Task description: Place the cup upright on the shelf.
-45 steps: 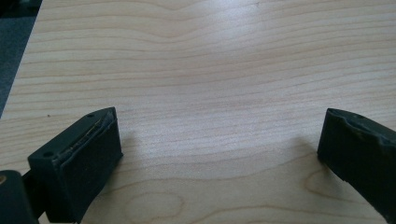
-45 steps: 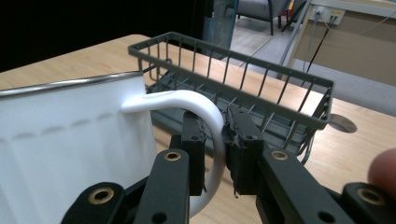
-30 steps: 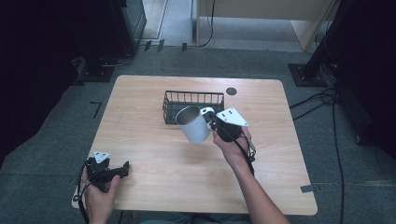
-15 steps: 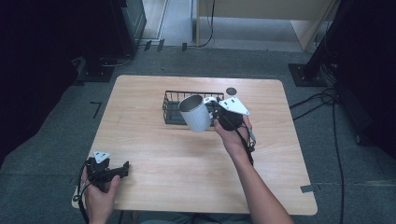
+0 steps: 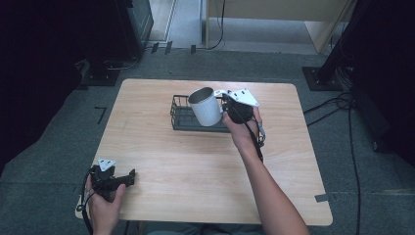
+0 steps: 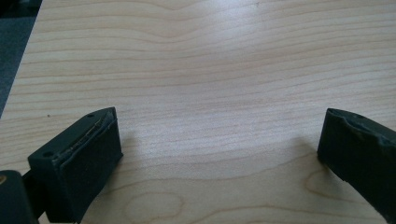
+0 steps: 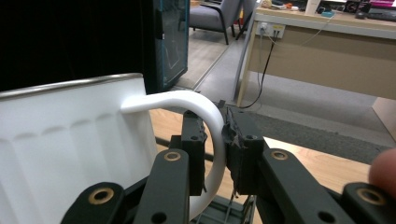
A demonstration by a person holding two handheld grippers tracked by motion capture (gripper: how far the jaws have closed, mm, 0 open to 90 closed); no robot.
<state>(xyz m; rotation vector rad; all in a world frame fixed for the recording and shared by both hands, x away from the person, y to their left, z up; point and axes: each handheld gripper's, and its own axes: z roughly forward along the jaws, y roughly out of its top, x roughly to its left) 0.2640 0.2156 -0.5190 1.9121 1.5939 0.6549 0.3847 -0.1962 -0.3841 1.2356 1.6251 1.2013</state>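
A white mug (image 5: 205,106) with a metal rim hangs tilted in the air over the black wire basket (image 5: 182,117) at the table's far middle. My right gripper (image 5: 226,104) is shut on the mug's handle (image 7: 210,126), which runs between the two black jaws in the right gripper view; the mug body (image 7: 70,154) is at that view's left. My left gripper (image 5: 128,177) rests near the front left corner of the table, held by a hand. Its pads (image 6: 86,158) stand wide apart, with only bare wood between them.
The wooden table (image 5: 205,171) is bare in front of the basket. Black stands and cables (image 5: 342,103) lie on the grey floor to the right, and a dark cabinet (image 5: 132,19) stands beyond the far left edge.
My right gripper has carried the mug up and toward the far side, from the basket's front edge to above the basket. The left gripper has stayed where it was.
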